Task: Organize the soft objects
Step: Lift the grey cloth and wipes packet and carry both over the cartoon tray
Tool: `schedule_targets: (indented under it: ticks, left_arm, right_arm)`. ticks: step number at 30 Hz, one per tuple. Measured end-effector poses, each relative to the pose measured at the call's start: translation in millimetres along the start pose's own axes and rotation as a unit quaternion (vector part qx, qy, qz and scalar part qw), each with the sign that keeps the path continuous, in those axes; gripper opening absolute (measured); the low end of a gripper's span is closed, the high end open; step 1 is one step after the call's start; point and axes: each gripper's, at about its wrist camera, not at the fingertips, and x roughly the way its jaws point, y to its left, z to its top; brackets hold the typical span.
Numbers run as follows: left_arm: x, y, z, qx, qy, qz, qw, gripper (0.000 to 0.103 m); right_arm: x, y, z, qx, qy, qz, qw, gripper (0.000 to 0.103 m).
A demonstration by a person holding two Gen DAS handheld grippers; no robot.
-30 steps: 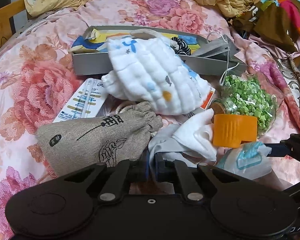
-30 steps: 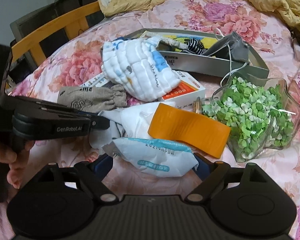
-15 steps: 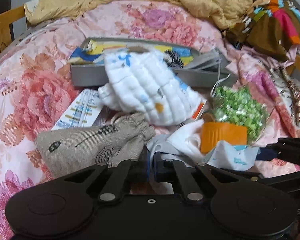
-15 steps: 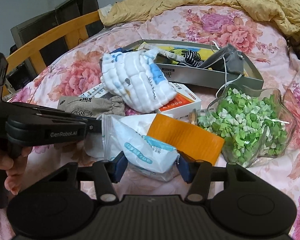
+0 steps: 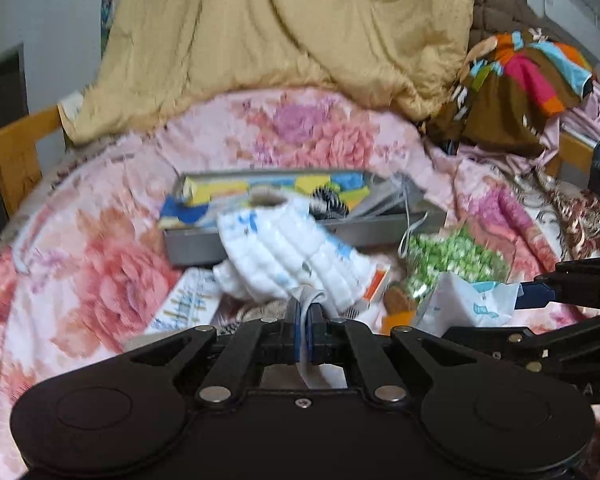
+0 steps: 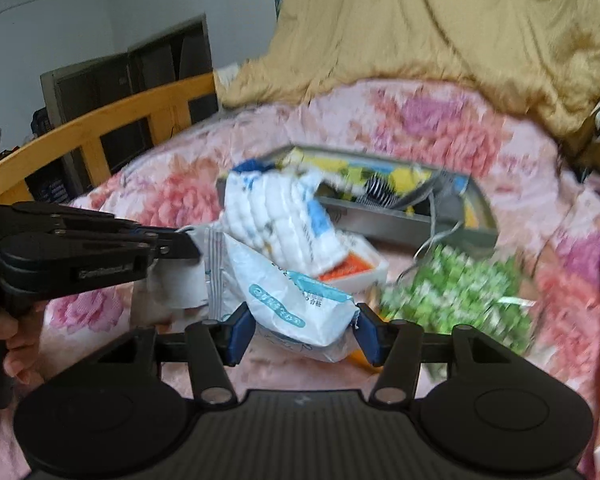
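The left gripper (image 5: 306,314) is clamped tight on a thin fold of white cloth (image 5: 314,298), which runs up between its blue pads and hangs out behind them; in the right wrist view the same cloth (image 6: 176,280) dangles below that gripper's tips at the left. The right gripper (image 6: 302,334) grips a white and blue plastic packet (image 6: 284,300), its pads pressing on both ends with the jaws about half apart, the packet raised over the floral bedspread (image 5: 80,248).

Just beyond both grippers lies a puffy white quilted cloth (image 5: 288,256), draped over the near rim of a grey tray (image 5: 192,244) and partly over a white and orange box (image 6: 356,268). To the right sits a clear glass bowl of green pieces (image 6: 456,296), blurred, so its shape is hard to read. A yellow blanket (image 5: 292,24) is heaped at the far end, with a multicoloured garment (image 5: 516,80) at the far right.
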Motion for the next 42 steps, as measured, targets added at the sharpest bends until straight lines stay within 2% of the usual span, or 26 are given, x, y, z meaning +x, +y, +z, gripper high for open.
schedule_targets:
  ticks: [4, 11, 14, 16, 19, 24, 26, 30, 36, 42]
  left_arm:
    - [-13.7, 2.7, 4.9, -0.013, -0.038, 0.001, 0.9992, 0.002]
    - [-27.2, 10.9, 13.3, -0.061, -0.088, -0.031, 0.9938, 0.002]
    - [-29.9, 8.9, 16.7, -0.062, -0.102, -0.039, 0.9921, 0.002]
    - [-26.8, 7.5, 16.7, -0.059, -0.097, -0.039, 0.9928, 0.002]
    - [-20.5, 7.8, 14.3, -0.059, -0.079, -0.037, 0.9944, 0.002]
    - [-15.0, 10.0, 12.5, -0.057, -0.067, -0.029, 0.9957, 0.002]
    - [-15.1, 11.5, 12.5, -0.059, -0.068, -0.028, 0.9956, 0.002]
    - [-15.2, 14.3, 13.4, -0.066, -0.067, -0.025, 0.9952, 0.002]
    - [-16.6, 13.3, 14.2, -0.066, -0.070, -0.030, 0.9950, 0.002]
    - [-18.7, 16.0, 15.6, -0.076, -0.077, -0.034, 0.9936, 0.002]
  right_arm:
    - [-5.9, -2.7, 3.2, 0.003, -0.026, -0.012, 1.000, 0.061]
    - [-15.6, -3.0, 6.4, 0.000, -0.070, -0.029, 0.997, 0.062]
    - [-12.4, -6.3, 7.7, 0.008, -0.070, -0.027, 0.997, 0.057]
    - [-4.3, -7.7, 6.8, 0.007, -0.051, -0.027, 0.998, 0.048]
    - [16.0, -8.9, 1.7, 0.008, 0.000, -0.029, 1.000, 0.048]
    - [29.2, -9.1, -6.1, 0.022, 0.042, 0.000, 0.999, 0.071]
    - [30.5, -7.3, -9.9, 0.026, 0.063, 0.012, 0.998, 0.074]
    - [34.5, -0.1, -19.7, 0.020, 0.111, 0.022, 0.993, 0.087]
    - [66.6, 7.8, -29.9, 0.000, 0.178, 0.023, 0.984, 0.088]
    - [70.3, 17.0, -36.9, -0.026, 0.190, 0.024, 0.981, 0.079]
